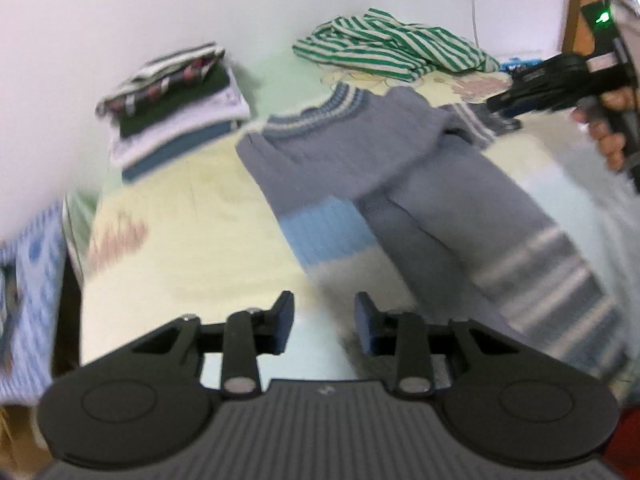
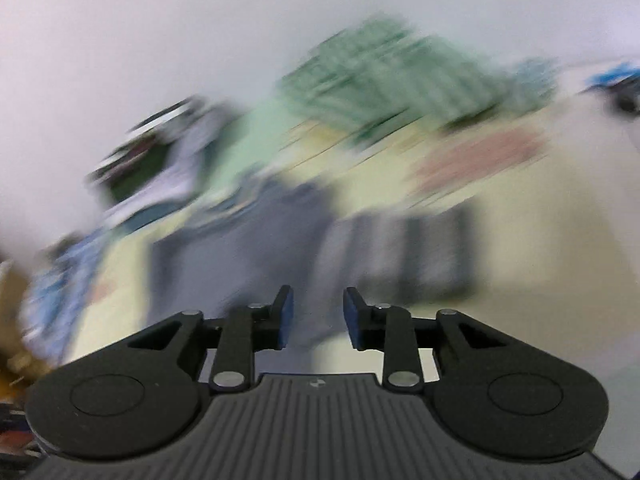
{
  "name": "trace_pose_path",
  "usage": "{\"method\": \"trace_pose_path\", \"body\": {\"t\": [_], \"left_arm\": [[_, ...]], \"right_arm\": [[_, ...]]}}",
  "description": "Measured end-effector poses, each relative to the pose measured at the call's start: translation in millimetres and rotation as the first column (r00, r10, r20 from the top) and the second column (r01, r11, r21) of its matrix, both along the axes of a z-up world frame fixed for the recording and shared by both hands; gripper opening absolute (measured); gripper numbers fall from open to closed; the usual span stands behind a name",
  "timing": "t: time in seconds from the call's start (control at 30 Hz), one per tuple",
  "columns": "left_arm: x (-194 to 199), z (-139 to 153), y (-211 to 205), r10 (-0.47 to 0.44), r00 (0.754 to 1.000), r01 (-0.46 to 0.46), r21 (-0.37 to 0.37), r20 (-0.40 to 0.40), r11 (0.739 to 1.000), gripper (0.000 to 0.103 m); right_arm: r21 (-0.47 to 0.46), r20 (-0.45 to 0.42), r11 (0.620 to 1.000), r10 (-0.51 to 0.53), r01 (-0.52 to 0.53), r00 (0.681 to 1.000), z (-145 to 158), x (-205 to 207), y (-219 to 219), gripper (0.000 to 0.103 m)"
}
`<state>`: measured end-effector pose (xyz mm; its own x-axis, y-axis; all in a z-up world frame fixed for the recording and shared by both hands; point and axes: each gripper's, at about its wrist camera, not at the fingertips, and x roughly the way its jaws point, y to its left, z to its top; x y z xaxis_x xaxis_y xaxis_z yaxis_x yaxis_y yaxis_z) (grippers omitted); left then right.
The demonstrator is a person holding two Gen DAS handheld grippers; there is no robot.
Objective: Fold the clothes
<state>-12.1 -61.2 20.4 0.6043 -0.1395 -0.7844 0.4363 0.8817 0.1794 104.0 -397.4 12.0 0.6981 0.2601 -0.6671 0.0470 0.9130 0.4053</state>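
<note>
On the bed (image 1: 192, 216), under a pale yellow printed sheet, I list the following. Item: one grey-blue knitted sweater (image 1: 344, 160), lying flat at the middle with its striped collar toward the wall and one sleeve folded down across the body, the striped cuff nearest me. Item: my left claw (image 1: 324, 320), held above the sweater's lower hem, jaws parted a little with nothing between them. Item: my right claw (image 2: 316, 316), likewise parted and empty (its own view is badly blurred); from the left it shows at the far right, gripped in my hand (image 1: 608, 128), over the sweater's far sleeve. Item: one stack of folded clothes (image 1: 176, 108), far left against the wall. Item: one green-and-white striped garment (image 1: 392, 44), crumpled, beyond the collar.
</note>
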Motion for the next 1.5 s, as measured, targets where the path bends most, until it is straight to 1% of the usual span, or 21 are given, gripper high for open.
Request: {"method": "trace_pose_path", "body": {"t": [0.1,0.17,0.27,0.43,0.53,0.6,0.63,0.67,0.7,0.73,0.8,0.87,0.97,1.1,1.17,1.23,1.3,1.33,1.37,1.43,1.5], "left_arm": [[40.7,-3.1,-0.3,-0.047,0.999,0.047,-0.005,-0.007,0.999,0.028],[67.9,-7.3,-4.5,-0.081,0.996,0.081,-0.014,-0.025,0.997,0.029],[97.8,-16.9,-10.8,-0.135,0.99,0.135,0.017,-0.035,0.991,0.029],[136.0,-32.9,-7.4,-0.19,0.98,0.192,0.032,-0.066,0.981,0.029],[147.2,-36.2,-4.3,-0.221,0.973,0.223,0.023,-0.071,0.974,0.029],[149.9,-34.2,-2.7,-0.245,0.968,0.246,0.016,-0.058,0.969,0.03],[150.9,-32.6,-1.5,-0.255,0.966,0.256,0.008,-0.051,0.967,0.03],[151.7,-30.6,0.4,-0.262,0.964,0.262,-0.006,-0.045,0.965,0.03],[152.6,-28.9,2.4,-0.267,0.963,0.266,-0.023,-0.041,0.964,0.03],[153.8,-27.9,4.0,-0.274,0.961,0.273,-0.041,-0.04,0.961,0.03],[156.1,-28.6,3.5,-0.294,0.955,0.292,-0.052,-0.038,0.955,0.03],[158.5,-32.6,-0.3,-0.311,0.95,0.31,-0.037,-0.032,0.95,0.03],[163.6,-41.9,-6.5,-0.33,0.943,0.329,-0.024,-0.042,0.944,0.03],[169.9,-51.8,-8.5,-0.334,0.941,0.333,-0.028,-0.057,0.943,0.032],[173.1,-52.5,-8.4,-0.334,0.941,0.332,-0.039,-0.061,0.942,0.034],[175.2,-52.7,-9.0,-0.336,0.94,0.335,-0.038,-0.06,0.942,0.039],[177.0,-52.6,-9.0,-0.339,0.939,0.337,-0.041,-0.063,0.94,0.039],[177.5,-52.9,-9.1,-0.341,0.938,0.339,-0.04,-0.063,0.94,0.039],[177.9,-53.0,-9.4,-0.344,0.937,0.342,-0.036,-0.063,0.939,0.042],[179.9,-51.1,-9.8,-0.35,0.934,0.349,-0.03,-0.069,0.937,0.043],[182.6,-47.6,-9.9,-0.358,0.931,0.357,-0.027,-0.073,0.934,0.041]], "right_arm": [[-0.11,0.006,0.991,-0.082,0.082,0.997,-7.4,9.3,-20.9,0.039],[-0.148,-0.007,0.983,-0.113,0.111,0.994,-15.0,15.8,-22.0,0.039],[-0.183,-0.027,0.969,-0.173,0.165,0.985,-26.1,23.5,-21.9,0.039],[-0.256,0.005,0.95,-0.183,0.178,0.983,-34.6,35.6,-5.8,0.041],[-0.313,0.046,0.927,-0.203,0.207,0.978,-36.7,40.4,1.7,0.047],[-0.309,0.062,0.923,-0.221,0.229,0.973,-38.3,42.7,2.1,0.049],[-0.308,0.065,0.922,-0.223,0.233,0.973,-38.5,43.2,2.6,0.047],[-0.302,0.064,0.927,-0.214,0.223,0.975,-37.7,42.4,3.1,0.036],[-0.293,0.063,0.932,-0.204,0.213,0.977,-36.7,40.5,3.4,0.031],[-0.288,0.06,0.935,-0.198,0.207,0.978,-35.7,38.1,3.7,0.028],[-0.282,0.061,0.939,-0.189,0.199,0.98,-32.4,33.8,4.2,0.016],[-0.286,0.075,0.935,-0.194,0.207,0.978,-25.2,31.0,4.6,0.012],[-0.25,0.158,0.927,-0.245,0.279,0.956,-0.5,22.8,-1.6,0.011],[-0.178,0.274,0.902,-0.338,0.393,0.9,34.7,9.1,-18.8,0.011],[-0.167,0.304,0.89,-0.364,0.425,0.88,44.0,5.2,-24.5,0.011],[-0.194,0.333,0.872,-0.373,0.45,0.866,48.6,1.2,-24.6,0.01],[-0.164,0.371,0.856,-0.407,0.49,0.835,53.4,-8.9,-25.3,0.009],[-0.142,0.375,0.855,-0.419,0.498,0.827,53.8,-12.9,-25.6,0.009],[-0.14,0.367,0.856,-0.421,0.497,0.83,51.6,-14.6,-24.4,0.009],[-0.173,0.357,0.846,-0.424,0.505,0.832,46.4,-17.2,-20.3,0.009],[-0.174,0.345,0.827,-0.458,0.535,0.819,40.1,-21.9,-20.3,0.009]]}}
